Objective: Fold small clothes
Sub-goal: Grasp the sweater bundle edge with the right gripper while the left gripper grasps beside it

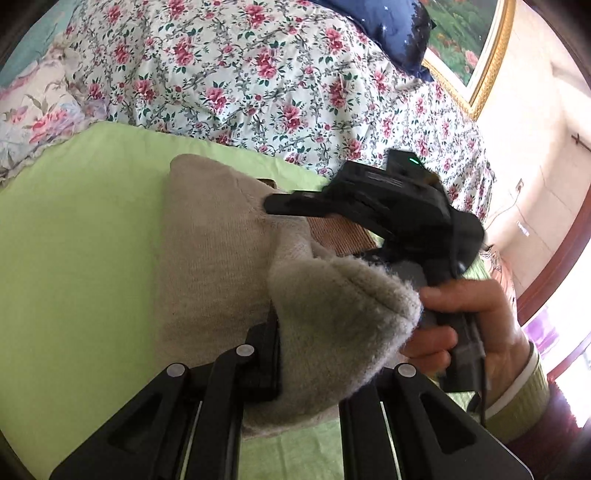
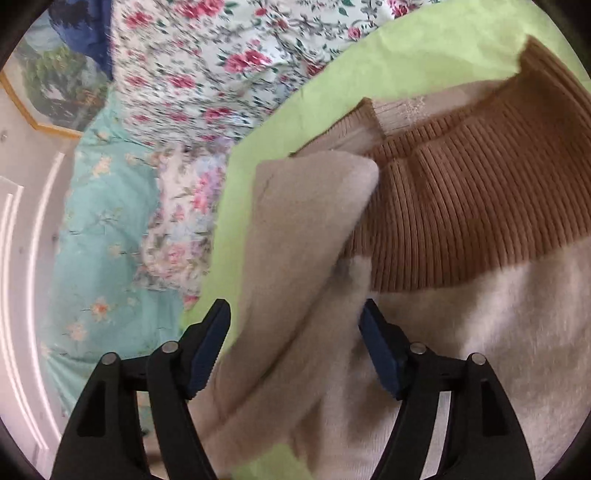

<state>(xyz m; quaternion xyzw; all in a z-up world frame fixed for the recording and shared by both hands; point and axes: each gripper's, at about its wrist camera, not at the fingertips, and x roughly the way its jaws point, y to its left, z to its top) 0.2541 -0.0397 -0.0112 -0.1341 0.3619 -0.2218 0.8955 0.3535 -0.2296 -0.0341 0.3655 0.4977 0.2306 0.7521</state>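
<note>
Left gripper (image 1: 295, 354) clenched on a fold of the beige sweater (image 1: 207, 258), low centre of the left wrist view, fleece bunched up and over the jaws. Right gripper (image 2: 295, 350) spread wide, low centre of the right wrist view, with a loose sleeve (image 2: 295, 236) lying between the blue pads (image 2: 207, 354) but not pinched.

In the left wrist view, from the left: green sheet (image 1: 74, 240) filling the left half; sweater in the middle, resting on that sheet, its near edge lifted; right gripper's black body at centre right, hovering over the garment; a hand (image 1: 476, 317) wrapped round its handle at lower right. Floral quilt (image 1: 258, 81) across the top, navy pillow (image 1: 388, 29) at upper centre.

In the right wrist view, from the left: teal bedding (image 2: 99, 229) at left, floral quilt at upper left, green sheet in a diagonal band, then the sleeve laid over the body, then the brown ribbed collar (image 2: 461, 206) at upper right.

Likely handling: soft, light, limp, fluffy inside and ribbed at the collar; no stiffness to hold a crease, so prone to sagging and slipping back once let go. Thick enough to fill closed jaws, unlikely to slide out. Best taken at a doubled edge, such as cuff, hem corner or shoulder seam, rather than mid-panel, where only one layer might lift. Not fragile, though the knit could snag.
</note>
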